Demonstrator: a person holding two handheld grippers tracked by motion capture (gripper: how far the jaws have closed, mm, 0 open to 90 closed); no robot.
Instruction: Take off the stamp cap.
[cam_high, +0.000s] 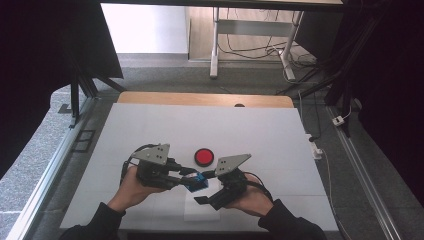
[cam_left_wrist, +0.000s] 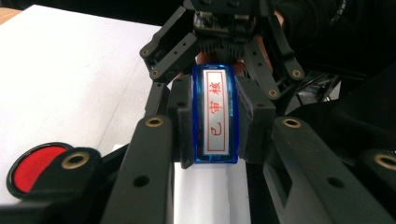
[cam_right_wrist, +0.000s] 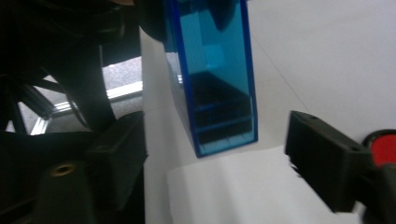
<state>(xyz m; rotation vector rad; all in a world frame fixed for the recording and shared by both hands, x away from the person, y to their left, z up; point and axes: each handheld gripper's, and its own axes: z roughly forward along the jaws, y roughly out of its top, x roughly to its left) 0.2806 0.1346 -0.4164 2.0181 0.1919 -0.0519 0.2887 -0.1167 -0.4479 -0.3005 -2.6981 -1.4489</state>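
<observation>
Left claw (cam_left_wrist: 208, 140) is clamped tight on the blue stamp (cam_left_wrist: 215, 114), its black pads pressed flat on both long sides. From the left gripper view I read a white label with red characters framed in red on the stamp's face. Beyond the stamp I see the right claw (cam_high: 201, 192); its jaws stand apart on either side of the stamp without touching it. The stamp's body is clear blue plastic, boxy and hard-edged, with a darker block inside it. It hangs just above a white sheet of paper (cam_right_wrist: 233, 191) lying on the desk (cam_high: 210, 125), which is covered in a matte pale grey mat over a wooden top. Just beyond the stamp sits a round red ink pad (cam_high: 203, 156) in a black rim. Past the desk I see grey carpet, trailing cables and metal table legs.
</observation>
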